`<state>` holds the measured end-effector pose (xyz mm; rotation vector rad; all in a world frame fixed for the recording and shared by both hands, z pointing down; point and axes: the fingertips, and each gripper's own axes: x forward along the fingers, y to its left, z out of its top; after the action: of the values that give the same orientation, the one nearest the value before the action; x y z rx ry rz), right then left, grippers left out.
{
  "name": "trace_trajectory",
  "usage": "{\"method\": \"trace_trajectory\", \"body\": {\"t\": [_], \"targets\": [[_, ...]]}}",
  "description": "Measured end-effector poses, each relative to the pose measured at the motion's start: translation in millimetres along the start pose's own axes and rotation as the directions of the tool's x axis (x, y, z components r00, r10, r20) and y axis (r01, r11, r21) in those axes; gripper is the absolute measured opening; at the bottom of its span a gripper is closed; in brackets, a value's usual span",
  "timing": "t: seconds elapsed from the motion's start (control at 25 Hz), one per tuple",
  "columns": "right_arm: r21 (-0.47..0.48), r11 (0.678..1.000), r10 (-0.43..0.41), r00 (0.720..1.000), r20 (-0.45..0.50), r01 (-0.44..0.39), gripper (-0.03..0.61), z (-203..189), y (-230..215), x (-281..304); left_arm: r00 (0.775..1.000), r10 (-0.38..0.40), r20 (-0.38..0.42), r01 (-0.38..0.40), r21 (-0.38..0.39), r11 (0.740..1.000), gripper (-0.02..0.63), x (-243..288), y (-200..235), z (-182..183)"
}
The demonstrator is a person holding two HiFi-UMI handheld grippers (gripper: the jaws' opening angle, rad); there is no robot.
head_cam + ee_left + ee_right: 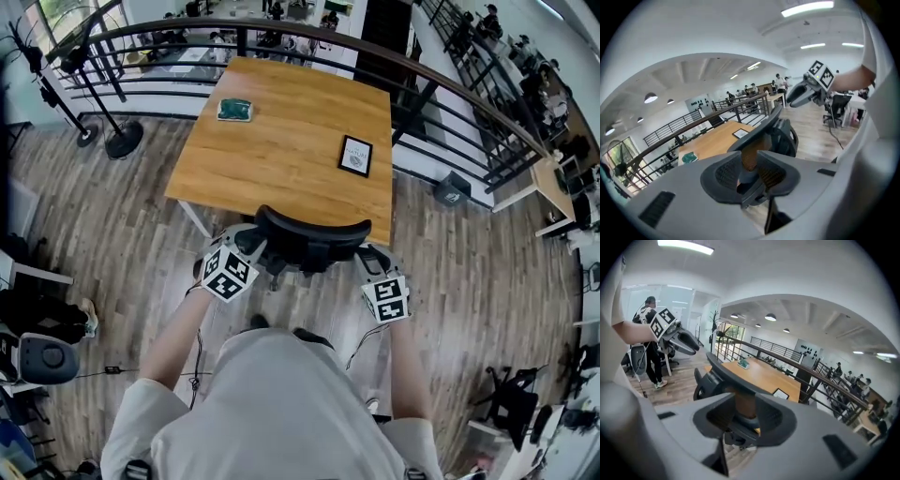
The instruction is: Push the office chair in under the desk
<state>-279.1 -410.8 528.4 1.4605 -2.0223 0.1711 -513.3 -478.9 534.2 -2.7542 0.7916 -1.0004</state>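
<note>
Pale wood-plank floor (112,225) fills most of the head view, and a dark curved railing (450,84) runs behind everything. Inside that curve stands the wooden worktop (281,141), on white legs, with most of its surface bare. The person (272,403), in a light shirt, stands at its near side with both forearms stretched forward.

The black office chair (309,239) stands between the person and the worktop, at the near edge. Its curved backrest faces the person, and its top rim overlaps that edge from above. How far the seat reaches underneath cannot be told.

The left tool (750,161) is at the left end of the backrest and the right tool (744,406) at the right end. Each is released. In each gripper view the jaws stand apart with a gap through which brown wood shows, and the dark rim of the backrest runs just beyond them. Whether the pads touch it is unclear.

A marker cube (228,272) sits on the left tool, and another cube (386,298) on the right.

On the worktop lie a black-framed card (355,156) near the right edge and a small green object (234,110) near the far left, well apart.
</note>
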Motion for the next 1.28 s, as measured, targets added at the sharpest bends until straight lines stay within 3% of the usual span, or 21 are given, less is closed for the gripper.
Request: {"method": "trace_trajectory", "body": {"t": [0.12, 0.28, 0.6, 1.28], "targets": [[0.09, 0.996, -0.009, 0.997, 0.076, 0.002, 0.083, 13.7, -5.5, -14.3, 0.997, 0.031, 0.065, -0.025, -0.095, 0.995, 0.055, -11.4, -2.7, 13.8], [0.09, 0.996, -0.007, 0.988, 0.152, -0.006, 0.014, 29.7, -4.3, -31.8, 0.988, 0.071, 0.135, -0.045, -0.186, 0.982, 0.023, -29.7, -7.4, 31.0], [0.137, 0.989, 0.012, 0.967, 0.255, -0.048, 0.003, 46.4, -14.5, -66.6, 0.969, 0.127, 0.214, -0.061, -0.29, 0.955, -0.005, -53.1, -15.7, 53.7], [0.158, 0.986, 0.01, 0.955, 0.298, -0.06, 0.002, 43.0, -25.8, -84.5, 0.959, 0.137, 0.247, -0.043, -0.353, 0.935, -0.006, -58.4, -34.5, 63.1]]}}
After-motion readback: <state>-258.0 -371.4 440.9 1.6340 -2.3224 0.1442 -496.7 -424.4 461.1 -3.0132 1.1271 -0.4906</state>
